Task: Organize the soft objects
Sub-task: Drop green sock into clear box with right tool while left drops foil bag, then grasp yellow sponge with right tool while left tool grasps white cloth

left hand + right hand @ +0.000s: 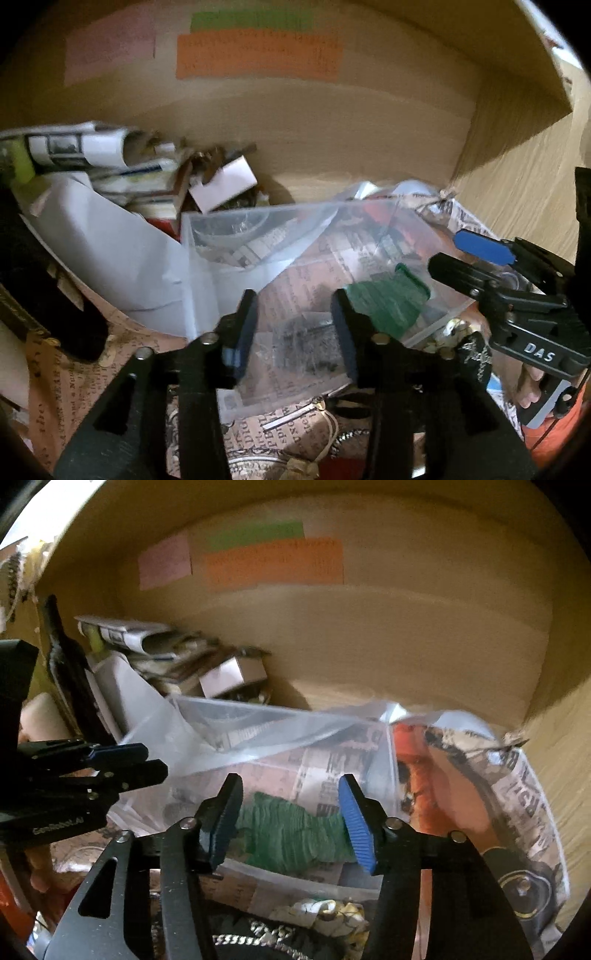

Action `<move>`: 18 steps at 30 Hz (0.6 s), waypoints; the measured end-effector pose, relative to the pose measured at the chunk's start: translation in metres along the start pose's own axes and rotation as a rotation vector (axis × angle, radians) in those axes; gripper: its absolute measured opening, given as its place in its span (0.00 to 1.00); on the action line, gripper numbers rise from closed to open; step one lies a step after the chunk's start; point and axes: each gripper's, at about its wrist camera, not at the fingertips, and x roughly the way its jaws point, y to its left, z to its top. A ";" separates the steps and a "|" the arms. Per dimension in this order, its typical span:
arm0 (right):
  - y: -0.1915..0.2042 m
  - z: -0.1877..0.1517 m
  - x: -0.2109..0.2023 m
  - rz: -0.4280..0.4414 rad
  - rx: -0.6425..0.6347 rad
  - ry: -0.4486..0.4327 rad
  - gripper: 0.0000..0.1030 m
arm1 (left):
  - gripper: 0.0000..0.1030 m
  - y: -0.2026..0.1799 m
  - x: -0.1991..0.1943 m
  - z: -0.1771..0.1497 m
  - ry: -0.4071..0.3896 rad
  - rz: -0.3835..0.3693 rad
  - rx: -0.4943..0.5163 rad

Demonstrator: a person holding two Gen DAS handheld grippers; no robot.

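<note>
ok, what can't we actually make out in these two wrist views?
- Coloured notes on the back wall: writing blurred in both views.
- Green fabric: behind clear plastic, its lower part hidden by the container rim; the item can't be identified.
- Left gripper in right view: side-on and overlapping, finger gap unreadable.

Green ribbed cloth [291, 840], newsprint-patterned paper [332, 771], seemingly orange and pink notes [273, 563].

Wooden compartment back wall [332, 122] carries three paper labels: pink label [110, 48] at left, green label [251, 20] directly above orange label [258, 57]. Rolled newspaper [77, 147] lies at rear left atop stacked booklets [147, 177]. A small white box [223, 182] rests tilted beside them. A dark bottle [64, 661] stands upright at far left
</note>
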 end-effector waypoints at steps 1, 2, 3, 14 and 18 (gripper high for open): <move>0.001 0.001 -0.005 -0.003 -0.003 -0.020 0.56 | 0.48 -0.001 -0.007 0.000 -0.017 0.001 0.001; 0.003 0.002 -0.013 -0.006 -0.009 -0.044 0.58 | 0.50 -0.001 -0.013 0.001 -0.030 0.001 0.002; 0.005 0.003 -0.020 -0.008 -0.013 -0.062 0.62 | 0.52 -0.002 -0.020 0.001 -0.047 0.001 0.003; 0.023 -0.014 -0.088 -0.009 -0.038 -0.221 0.80 | 0.97 -0.010 -0.094 -0.017 -0.193 0.029 0.007; 0.025 -0.030 -0.100 0.011 -0.022 -0.217 0.80 | 0.98 -0.016 -0.108 -0.037 -0.186 0.043 0.026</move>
